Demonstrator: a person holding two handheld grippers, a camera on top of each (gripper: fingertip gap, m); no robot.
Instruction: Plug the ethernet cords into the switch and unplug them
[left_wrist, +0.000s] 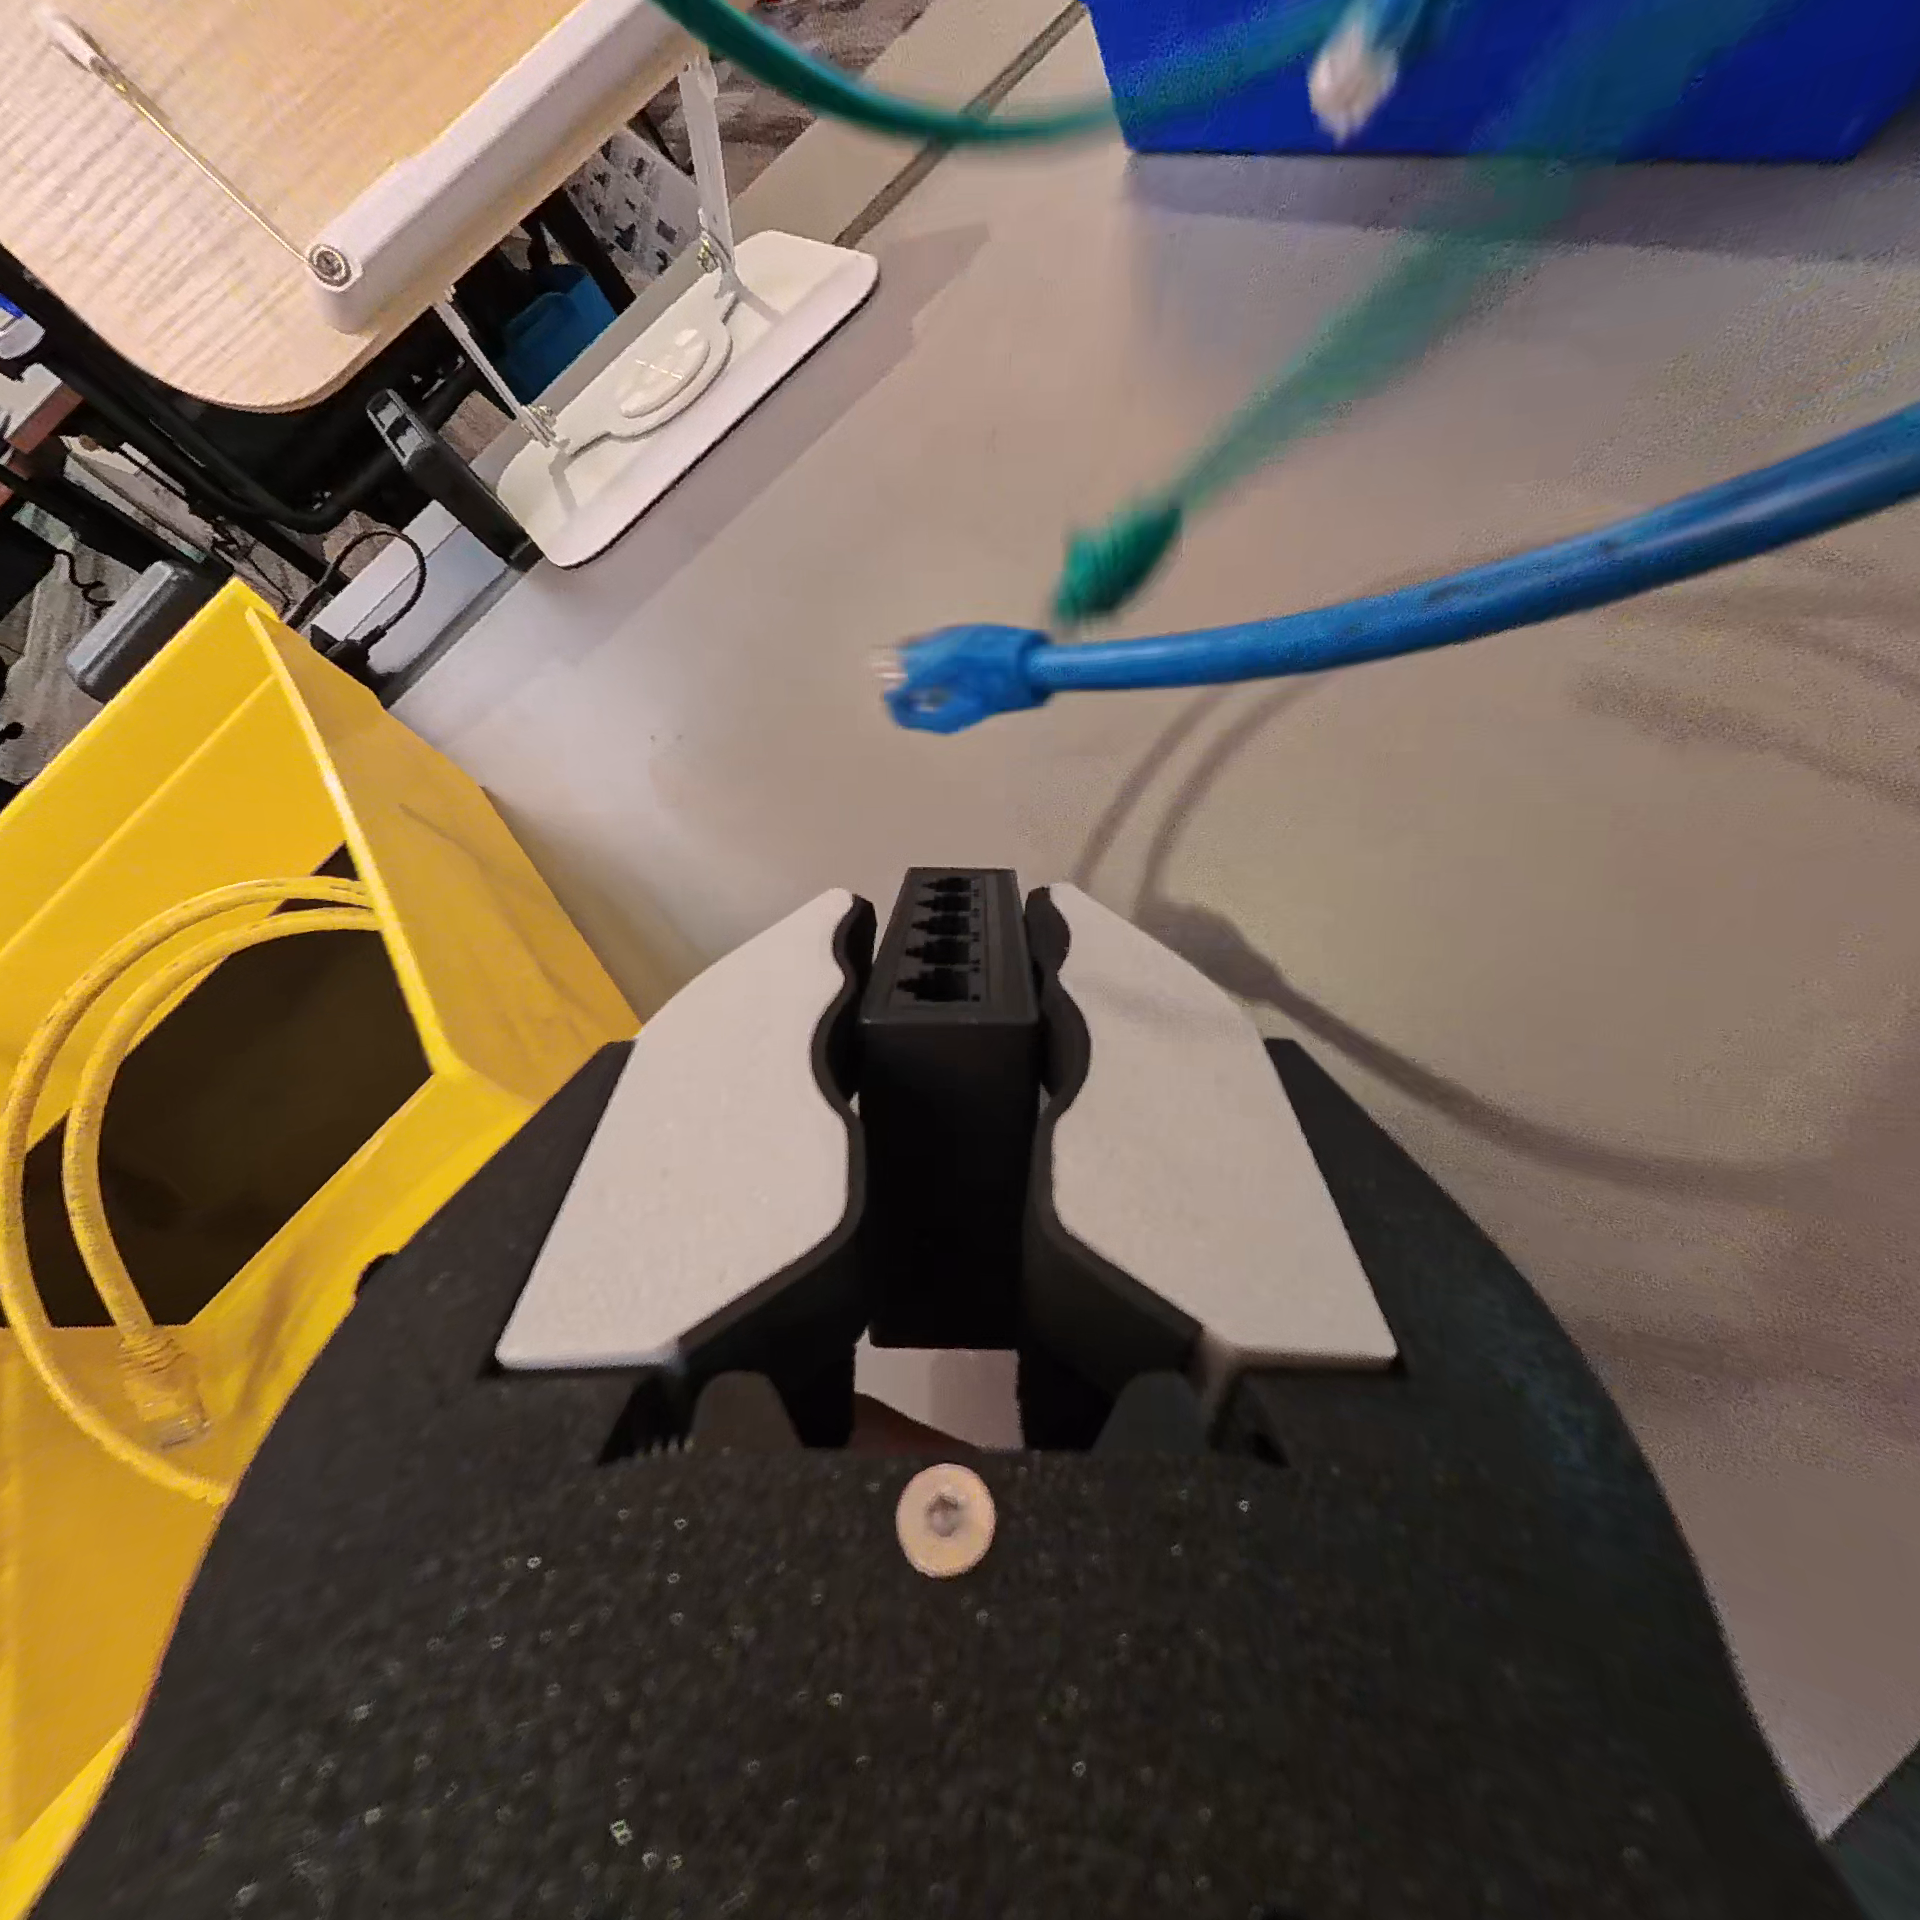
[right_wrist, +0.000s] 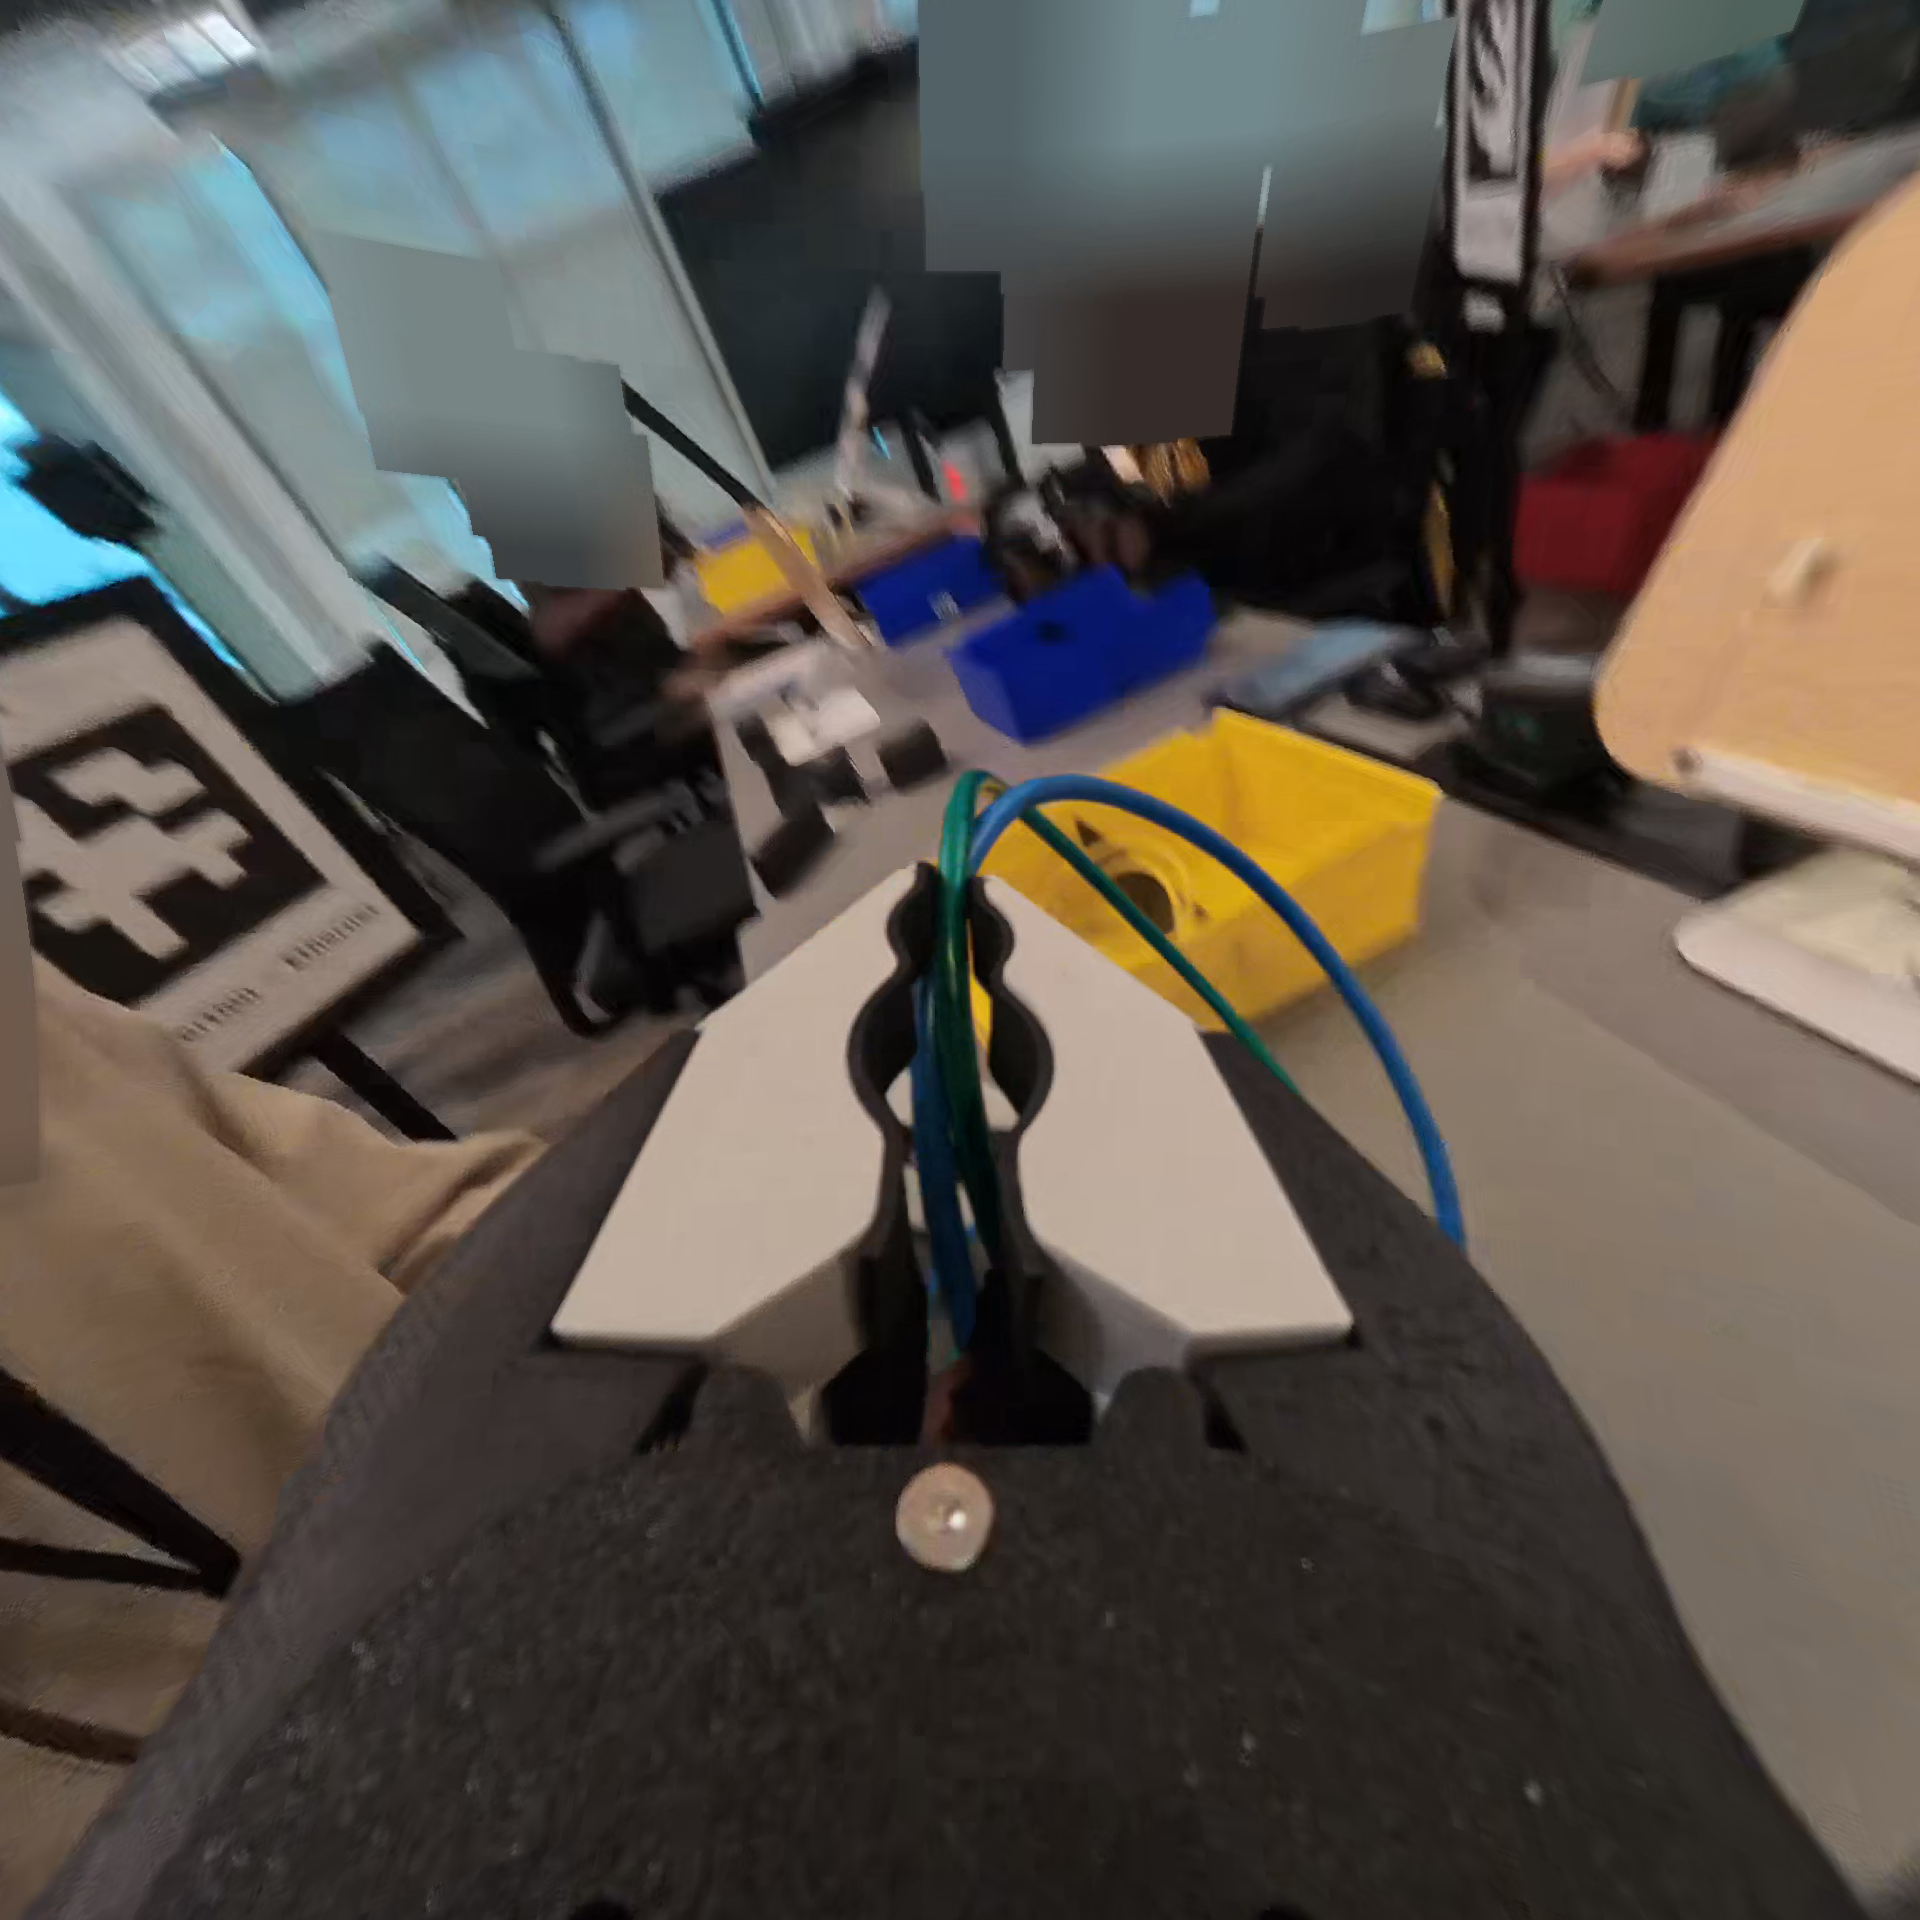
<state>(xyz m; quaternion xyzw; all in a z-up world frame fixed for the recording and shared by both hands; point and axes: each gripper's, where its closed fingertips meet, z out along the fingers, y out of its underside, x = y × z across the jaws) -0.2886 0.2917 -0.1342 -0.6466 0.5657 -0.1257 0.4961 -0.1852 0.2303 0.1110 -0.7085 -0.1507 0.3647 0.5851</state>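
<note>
My left gripper (left_wrist: 954, 914) is shut on a small black ethernet switch (left_wrist: 951, 1029), its row of ports facing up and all ports free. A blue cord (left_wrist: 1455, 603) hangs in the air ahead, its plug (left_wrist: 951, 675) loose. A green cord's plug (left_wrist: 1112, 556) dangles blurred just behind it, and another plug (left_wrist: 1351, 73) shows blurred at the top. My right gripper (right_wrist: 951, 894) is shut on the blue cord (right_wrist: 1351, 977) and the green cord (right_wrist: 956, 935), which arc out over its fingers, lifted off the table.
A yellow bin (left_wrist: 260, 935) holding a coiled yellow ethernet cord (left_wrist: 94, 1143) sits at the left; it also shows in the right wrist view (right_wrist: 1299, 831). A blue bin (left_wrist: 1507, 83) stands at the far side. A white stand (left_wrist: 686, 384) with a wooden board (left_wrist: 208, 156) stands at the table's back left.
</note>
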